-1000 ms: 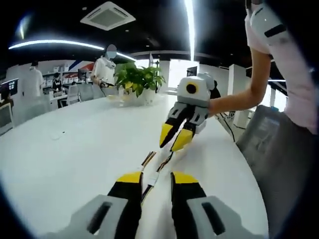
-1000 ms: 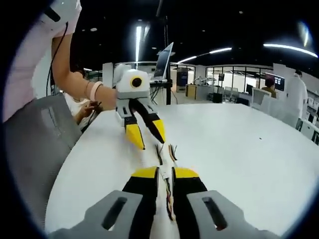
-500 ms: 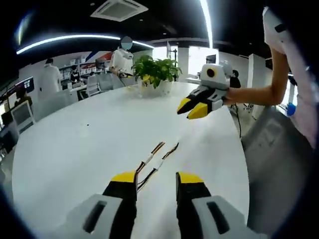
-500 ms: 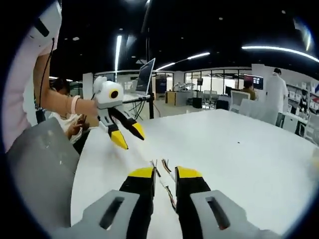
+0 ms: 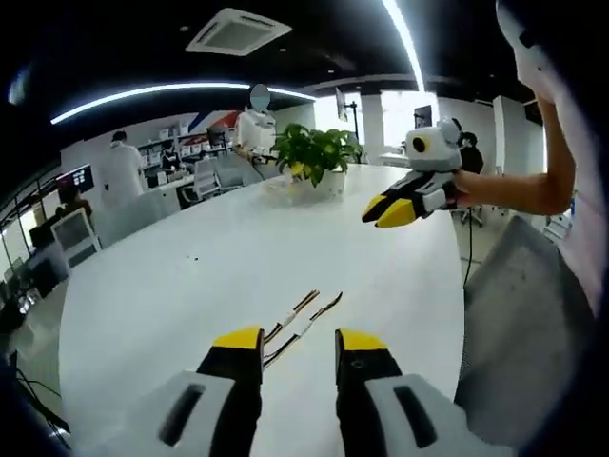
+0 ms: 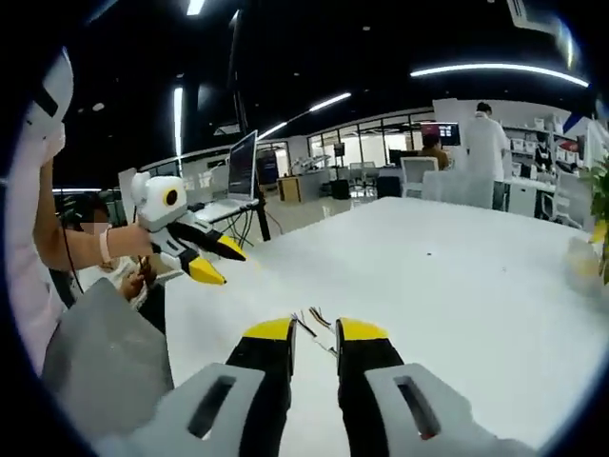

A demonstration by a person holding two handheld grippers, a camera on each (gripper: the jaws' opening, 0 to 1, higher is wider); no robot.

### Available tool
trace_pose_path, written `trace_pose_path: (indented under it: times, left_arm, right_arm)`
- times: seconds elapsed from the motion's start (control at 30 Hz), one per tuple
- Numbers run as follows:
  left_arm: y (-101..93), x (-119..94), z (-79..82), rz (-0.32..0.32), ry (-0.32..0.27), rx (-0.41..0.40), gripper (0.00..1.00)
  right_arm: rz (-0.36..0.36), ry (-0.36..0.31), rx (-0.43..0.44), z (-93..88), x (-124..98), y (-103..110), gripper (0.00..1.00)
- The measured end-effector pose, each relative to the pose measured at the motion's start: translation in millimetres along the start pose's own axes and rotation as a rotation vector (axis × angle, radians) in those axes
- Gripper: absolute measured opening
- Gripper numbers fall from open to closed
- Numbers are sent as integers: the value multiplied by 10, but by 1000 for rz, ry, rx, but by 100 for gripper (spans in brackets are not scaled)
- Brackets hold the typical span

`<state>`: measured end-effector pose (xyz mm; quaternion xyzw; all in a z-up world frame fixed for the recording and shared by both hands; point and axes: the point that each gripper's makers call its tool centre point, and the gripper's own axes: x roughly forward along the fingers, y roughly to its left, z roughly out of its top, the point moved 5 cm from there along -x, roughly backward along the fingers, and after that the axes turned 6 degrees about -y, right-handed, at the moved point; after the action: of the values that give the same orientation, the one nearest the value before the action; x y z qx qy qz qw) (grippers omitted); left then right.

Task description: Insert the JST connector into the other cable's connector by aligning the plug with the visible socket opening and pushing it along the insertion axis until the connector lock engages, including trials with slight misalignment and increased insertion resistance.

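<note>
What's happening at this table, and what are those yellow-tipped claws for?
A person holds a two-jaw gripper in each hand. The job is plugging two small cables together. They lie side by side on the white table, and nothing grips them. The left gripper sits open just before them. The right gripper hangs above the table, empty, jaws slightly parted.
</note>
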<state>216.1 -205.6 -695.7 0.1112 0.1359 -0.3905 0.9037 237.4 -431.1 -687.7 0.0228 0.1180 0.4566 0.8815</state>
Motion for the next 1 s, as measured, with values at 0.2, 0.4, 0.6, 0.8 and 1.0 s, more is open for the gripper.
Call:
trace_pose_path:
  times: [0.2,0.4,0.6,0.8,1.0]
  left_arm:
    - [-130,-128,-7,29,-4,-50,26]
    - [-282,-290,-79,103,62,39,26]
    - [-390,-400,-89,142,32,-47,28]
    - [-479,-437,-93,164,5,-122,34]
    - [-663,-396,-51,112,-42,-248,39]
  right_arm:
    - [-35,-18,8,-8,-181,137,15]
    - [-56,-21,7,-59,-325,277,20]
    - [-81,-9,31,-111,-457,422,23]
    - [-77,-11,65,-165,-536,562,26]
    - [-76,-15,75,-234,-570,689,21]
